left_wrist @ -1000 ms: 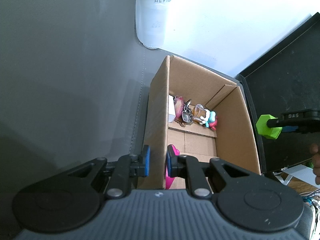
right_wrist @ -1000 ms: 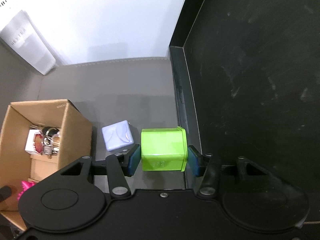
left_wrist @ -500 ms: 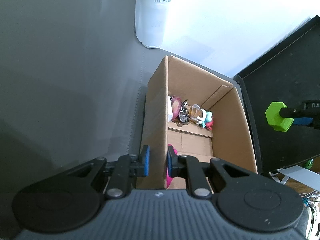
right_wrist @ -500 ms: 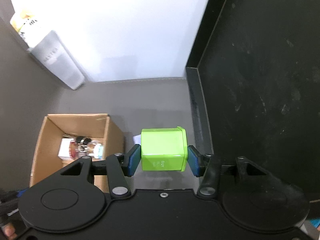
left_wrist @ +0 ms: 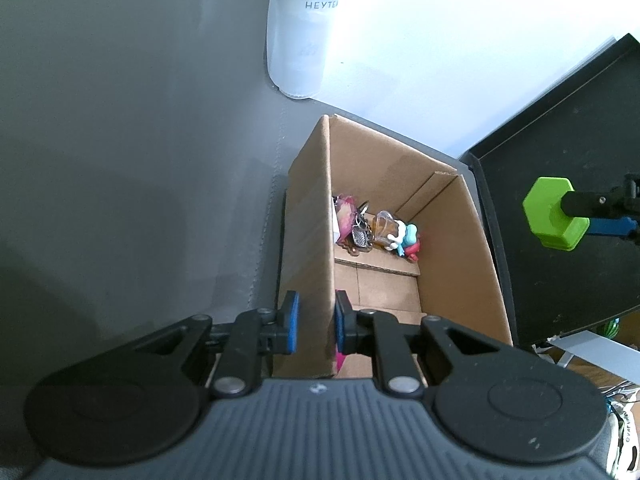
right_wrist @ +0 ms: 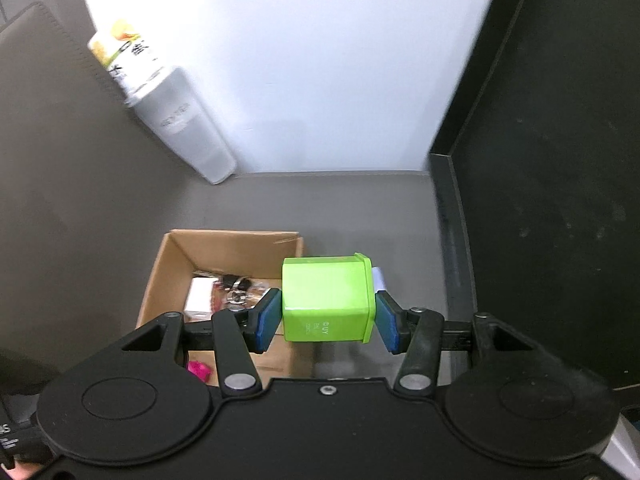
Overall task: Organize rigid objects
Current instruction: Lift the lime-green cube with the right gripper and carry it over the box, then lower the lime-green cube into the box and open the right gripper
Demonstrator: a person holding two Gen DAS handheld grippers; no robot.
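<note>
One cardboard box (left_wrist: 308,216) stands on the grey surface, and one green cube (right_wrist: 326,298) is up in the air to its right. One frosted bottle (left_wrist: 298,40) stands at the far side. Inside the box lie perhaps five small trinkets (left_wrist: 376,228), too tangled to count surely.

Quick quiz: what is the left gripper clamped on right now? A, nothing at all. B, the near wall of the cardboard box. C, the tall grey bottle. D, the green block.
B: in the left wrist view the left gripper has its blue pads either side of the cardboard box wall, while the right gripper holds the green block.
</note>
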